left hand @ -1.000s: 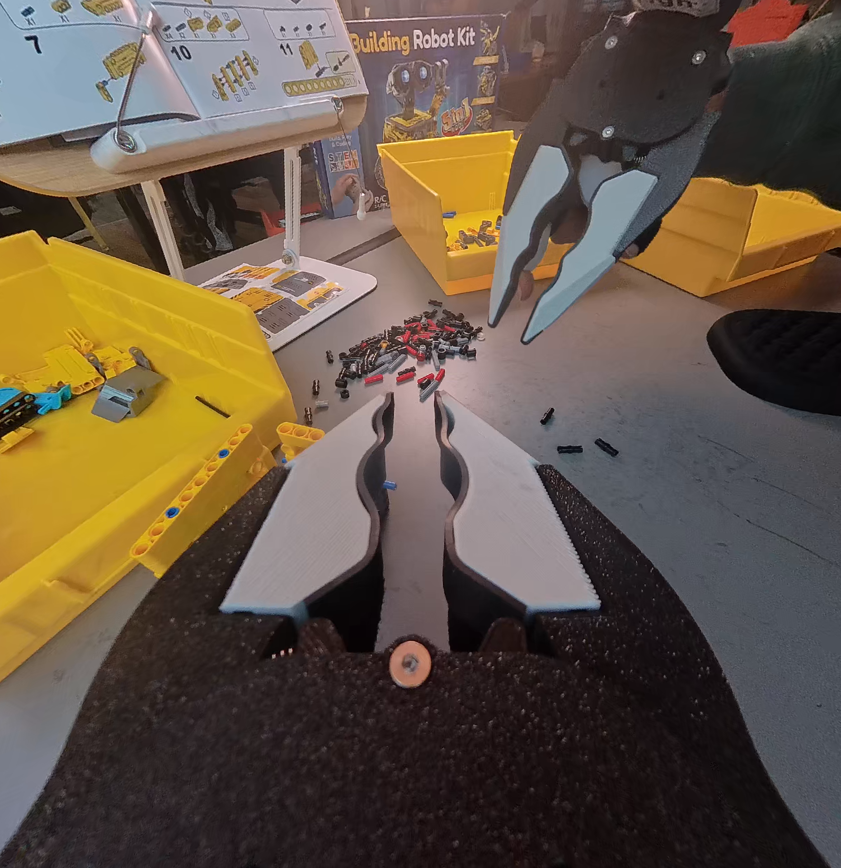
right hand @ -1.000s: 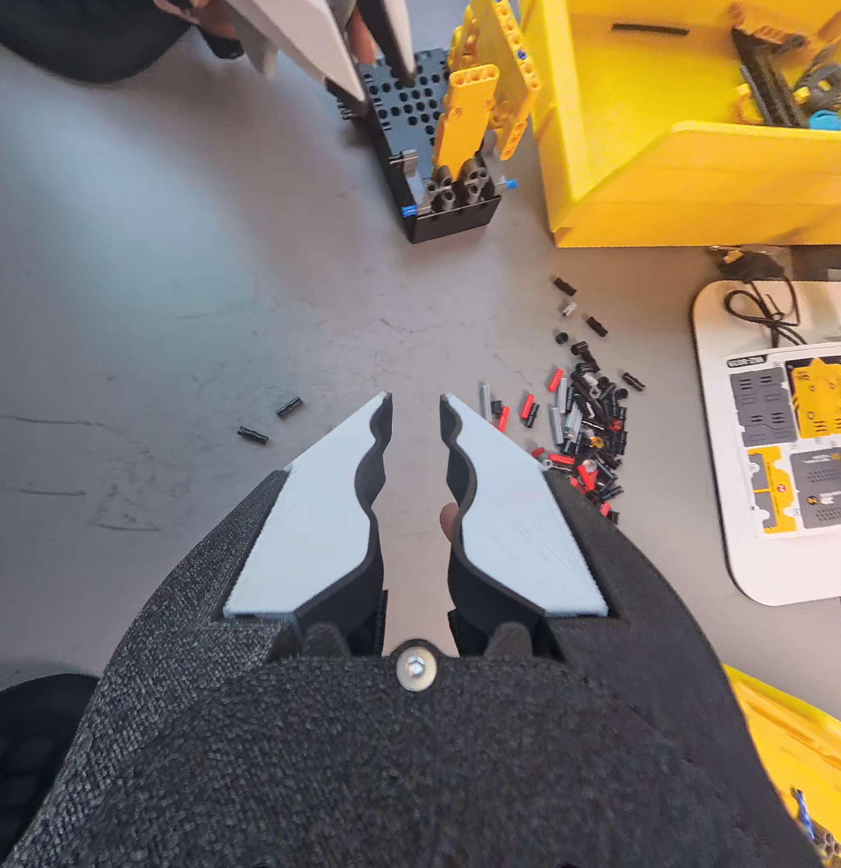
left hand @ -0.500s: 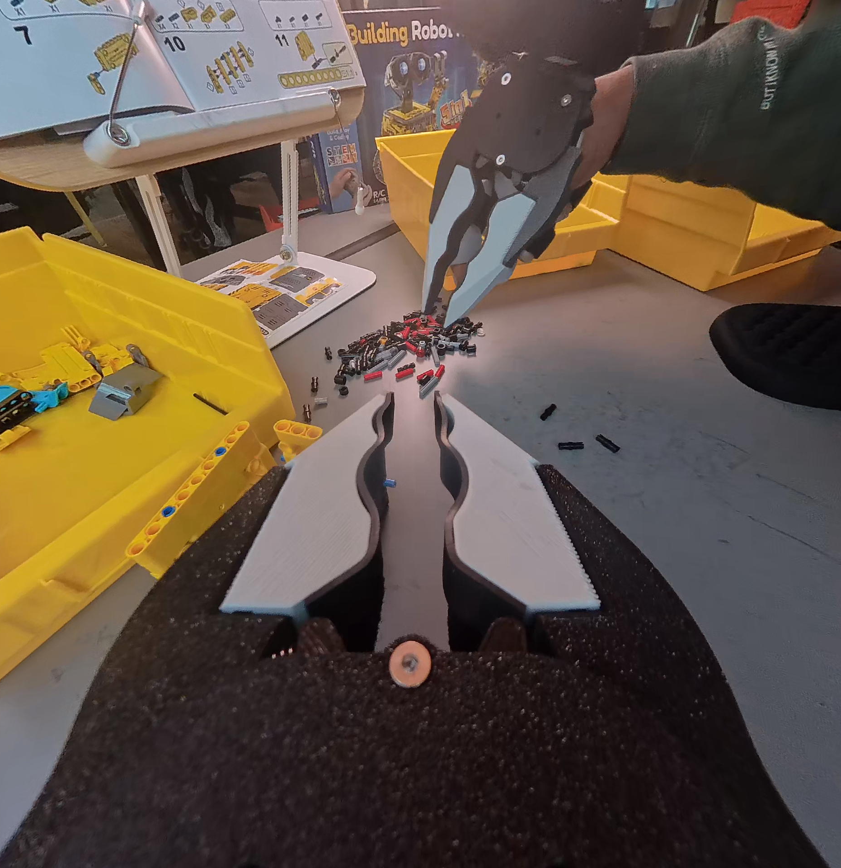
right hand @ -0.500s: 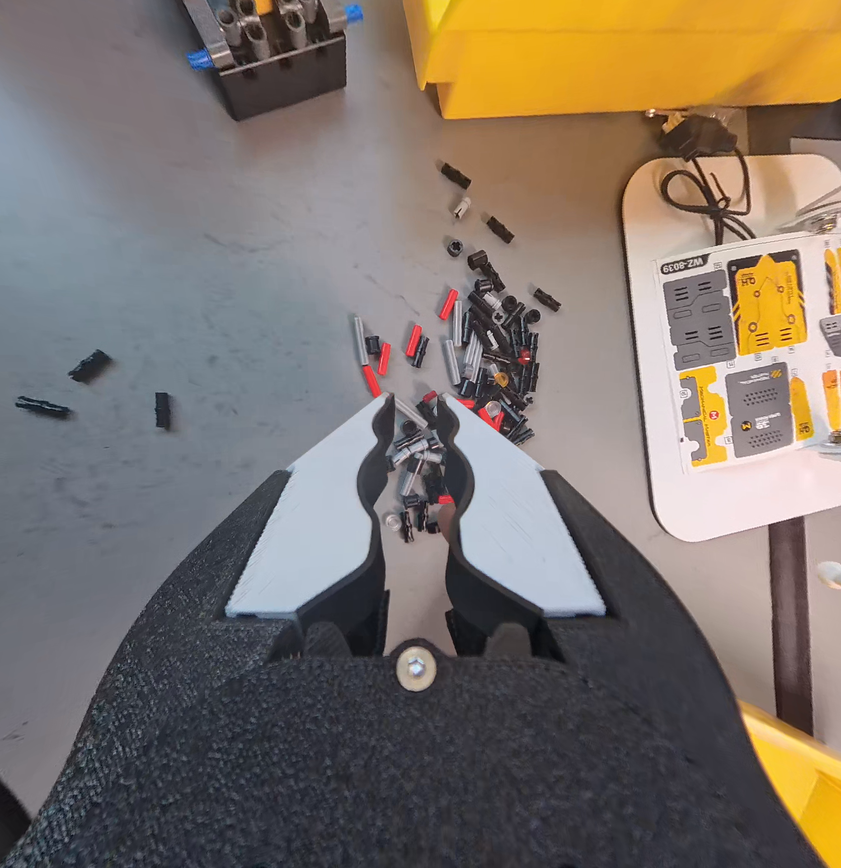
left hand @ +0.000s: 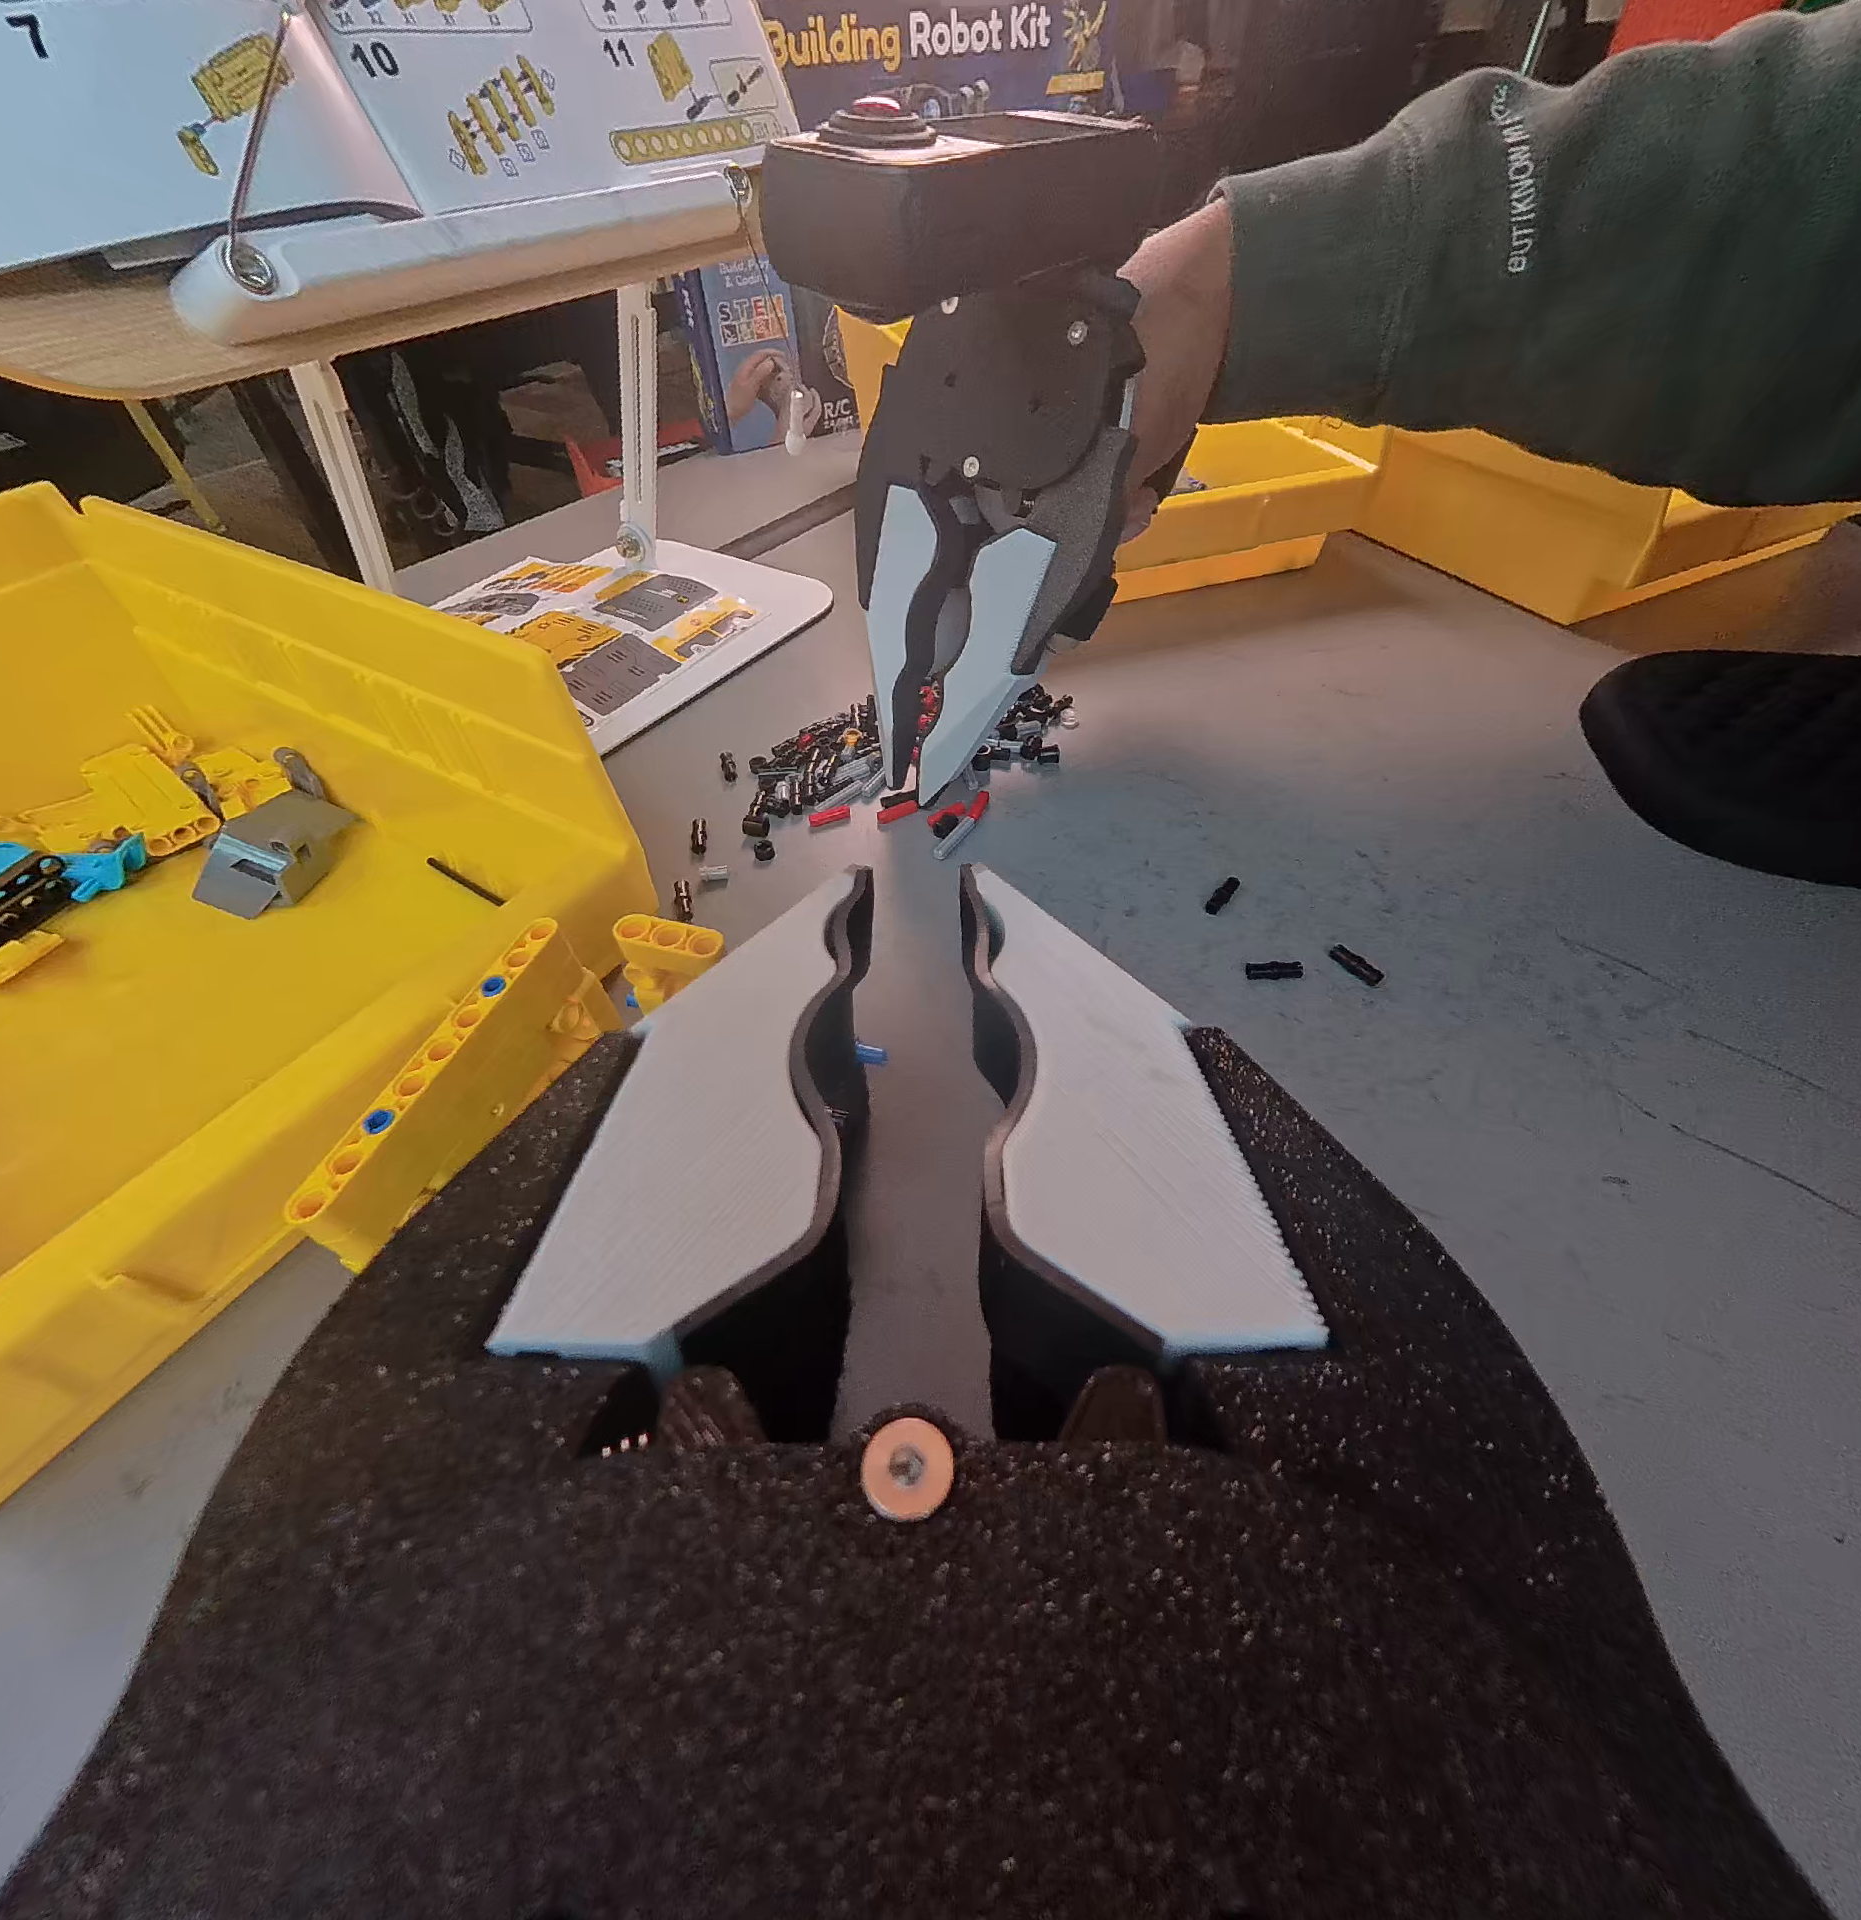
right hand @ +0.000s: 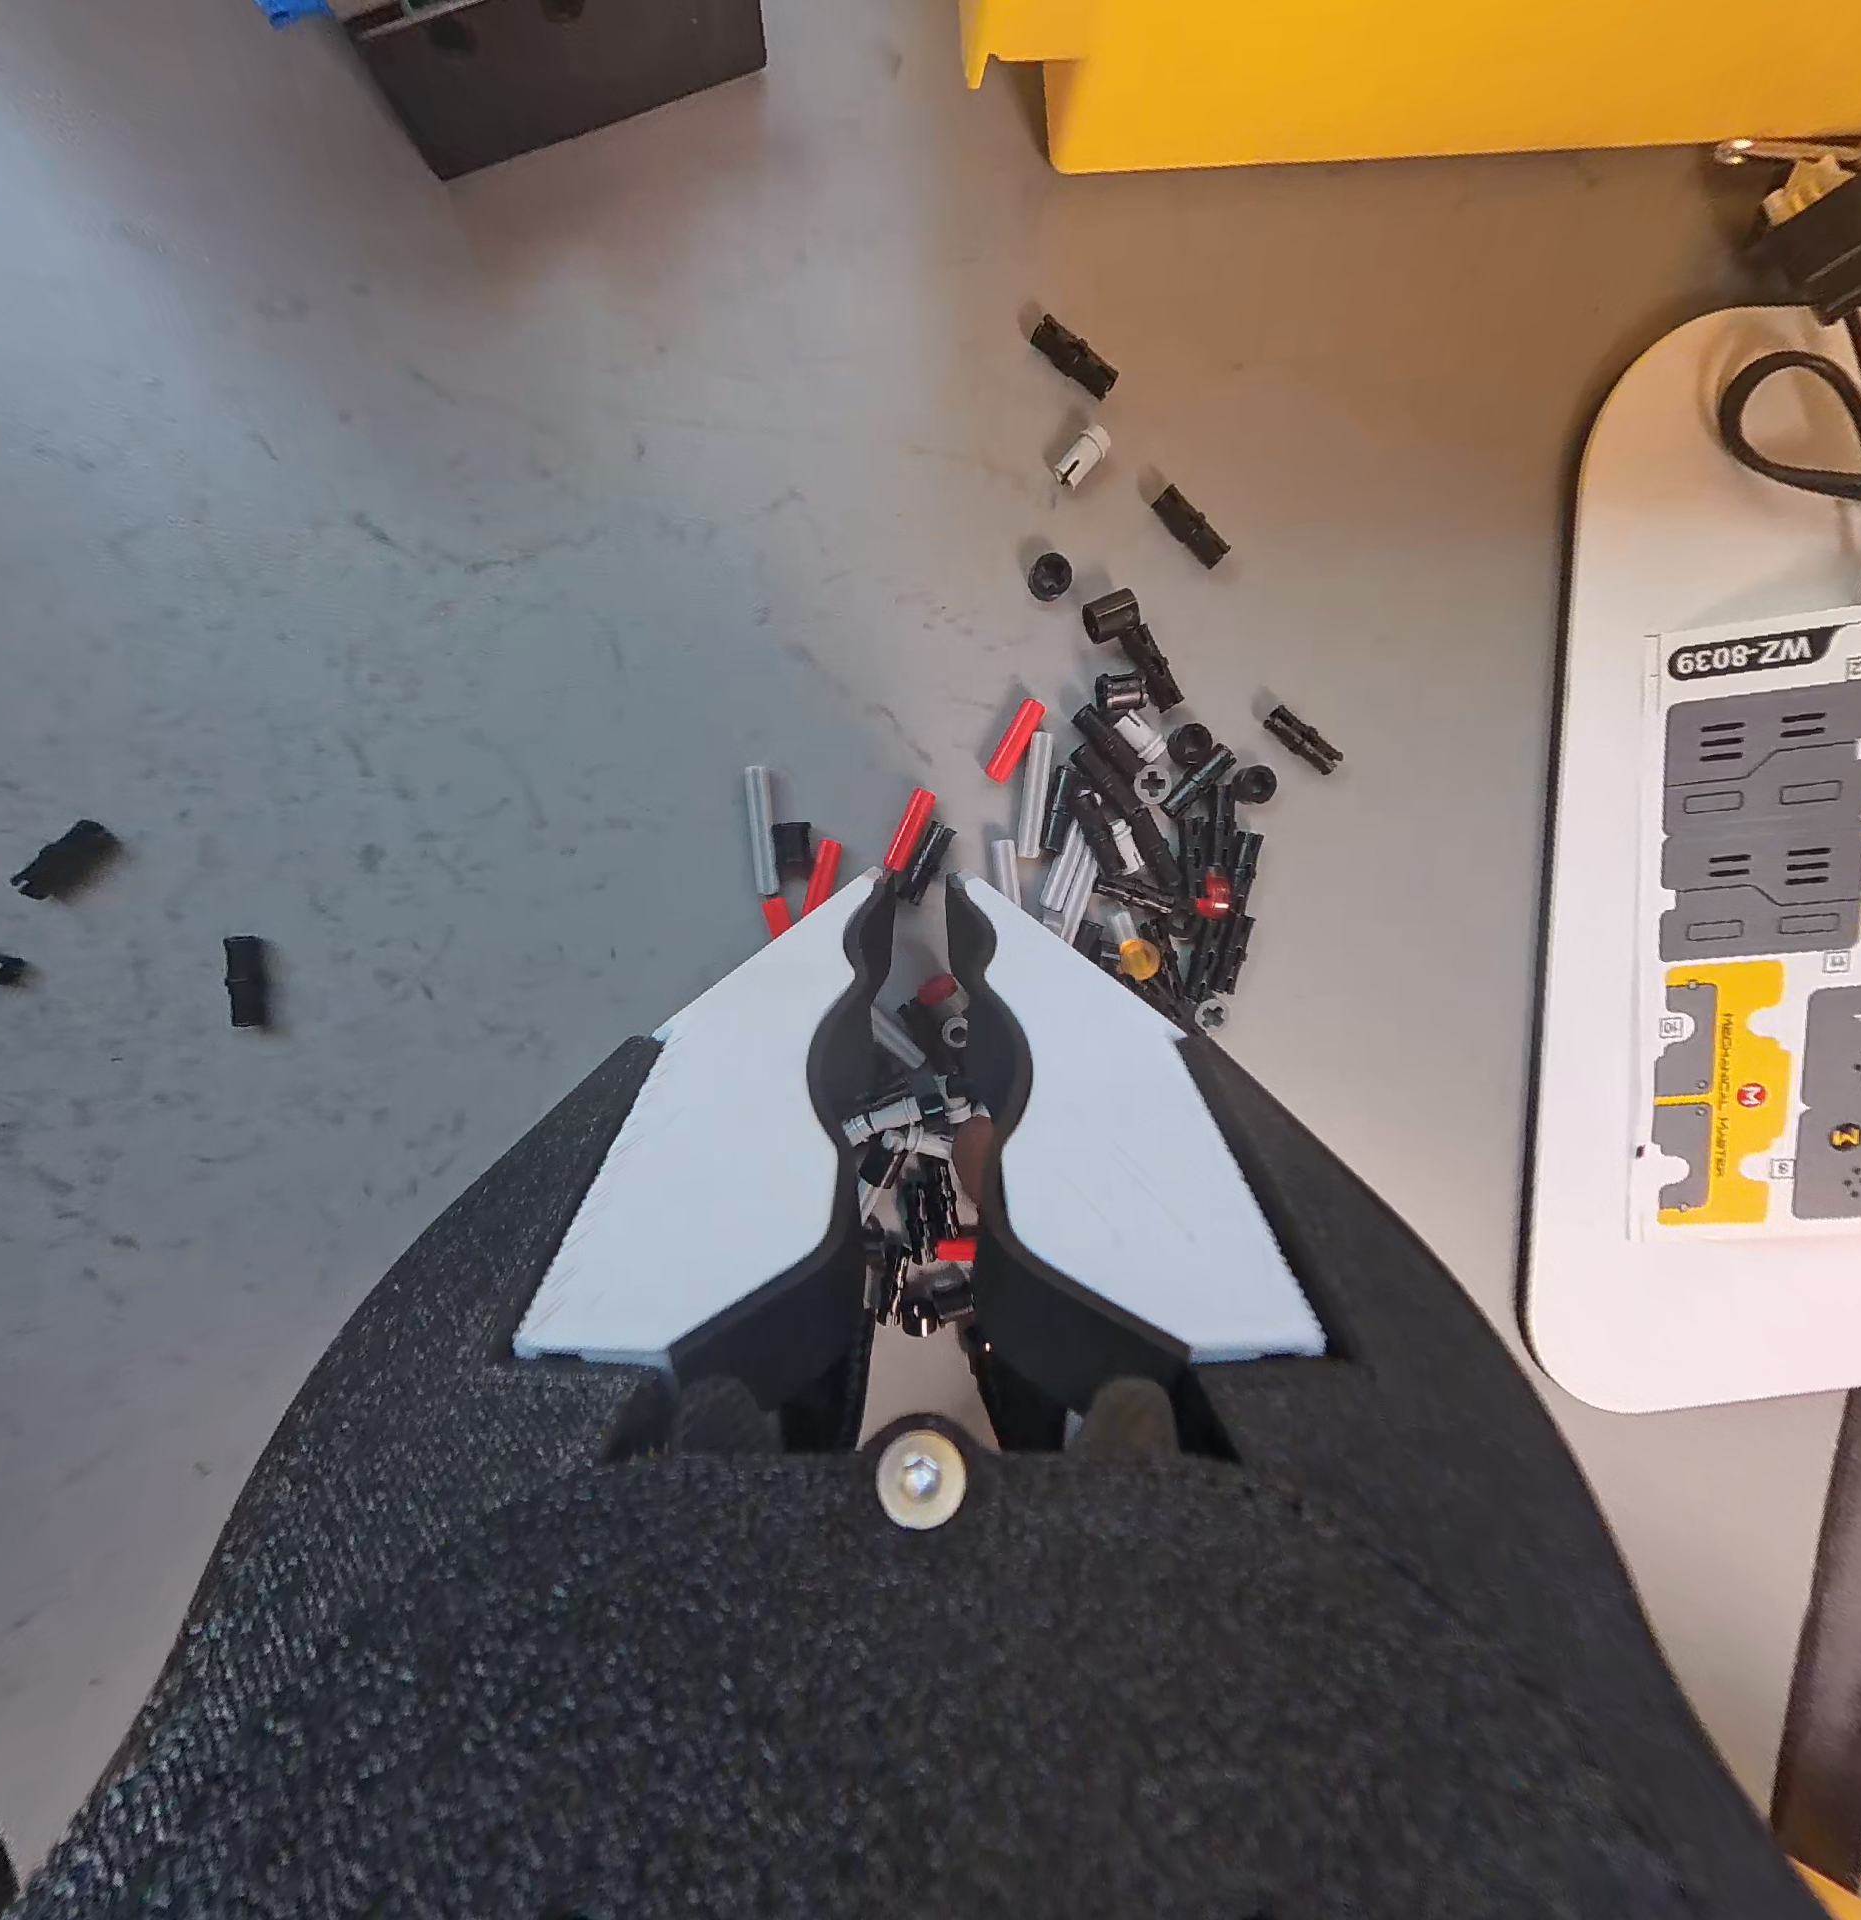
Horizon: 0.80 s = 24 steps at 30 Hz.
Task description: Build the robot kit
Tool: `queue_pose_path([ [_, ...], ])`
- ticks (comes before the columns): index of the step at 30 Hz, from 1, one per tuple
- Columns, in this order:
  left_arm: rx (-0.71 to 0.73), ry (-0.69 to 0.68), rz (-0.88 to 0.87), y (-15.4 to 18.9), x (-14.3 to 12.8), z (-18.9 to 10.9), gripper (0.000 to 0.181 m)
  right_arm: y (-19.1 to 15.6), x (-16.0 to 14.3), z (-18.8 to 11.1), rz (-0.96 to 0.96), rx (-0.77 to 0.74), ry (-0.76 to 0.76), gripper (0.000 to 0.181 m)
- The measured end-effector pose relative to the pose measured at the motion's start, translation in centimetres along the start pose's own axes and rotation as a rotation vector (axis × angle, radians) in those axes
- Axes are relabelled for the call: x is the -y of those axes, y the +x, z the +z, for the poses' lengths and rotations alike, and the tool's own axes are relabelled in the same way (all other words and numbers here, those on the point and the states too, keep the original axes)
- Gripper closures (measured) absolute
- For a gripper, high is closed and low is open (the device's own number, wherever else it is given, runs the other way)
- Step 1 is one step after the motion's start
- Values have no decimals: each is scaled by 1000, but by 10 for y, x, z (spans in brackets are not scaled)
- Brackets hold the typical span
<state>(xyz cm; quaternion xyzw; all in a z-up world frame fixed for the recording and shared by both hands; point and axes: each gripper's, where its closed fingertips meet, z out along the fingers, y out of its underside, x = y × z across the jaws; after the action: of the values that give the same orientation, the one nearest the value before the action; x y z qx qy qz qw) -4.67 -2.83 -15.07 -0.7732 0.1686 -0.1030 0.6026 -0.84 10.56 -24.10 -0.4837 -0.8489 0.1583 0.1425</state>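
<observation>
While the left gripper hangs low over the grey table, its jaws apart and empty, the right gripper points steeply down into the pile of small pins. Its tips stand nearly together around the pile's edge, perhaps pinching one black pin; blur makes that hard to call. A yellow beam leans on the yellow bin just beside the left gripper, and a sticker sheet lies beyond the pile.

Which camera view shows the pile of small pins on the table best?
The right wrist view: the pile of small pins lies close below, each piece distinct, beside the right gripper. The left wrist view shows it farther off, partly hidden behind that gripper.
</observation>
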Motion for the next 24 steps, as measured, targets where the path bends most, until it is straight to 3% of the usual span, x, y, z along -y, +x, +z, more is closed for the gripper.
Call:
queue_pose_path([
  [16,4,-39,11,-1,-10,5,166,-2,0,1,106,136,6,177],
  [21,16,-34,17,-3,-9,4,167,0,-1,-2,76,71,-4,177],
  [24,25,-22,14,-4,-6,2,166,-6,14,-21,57,28,63,177],
])
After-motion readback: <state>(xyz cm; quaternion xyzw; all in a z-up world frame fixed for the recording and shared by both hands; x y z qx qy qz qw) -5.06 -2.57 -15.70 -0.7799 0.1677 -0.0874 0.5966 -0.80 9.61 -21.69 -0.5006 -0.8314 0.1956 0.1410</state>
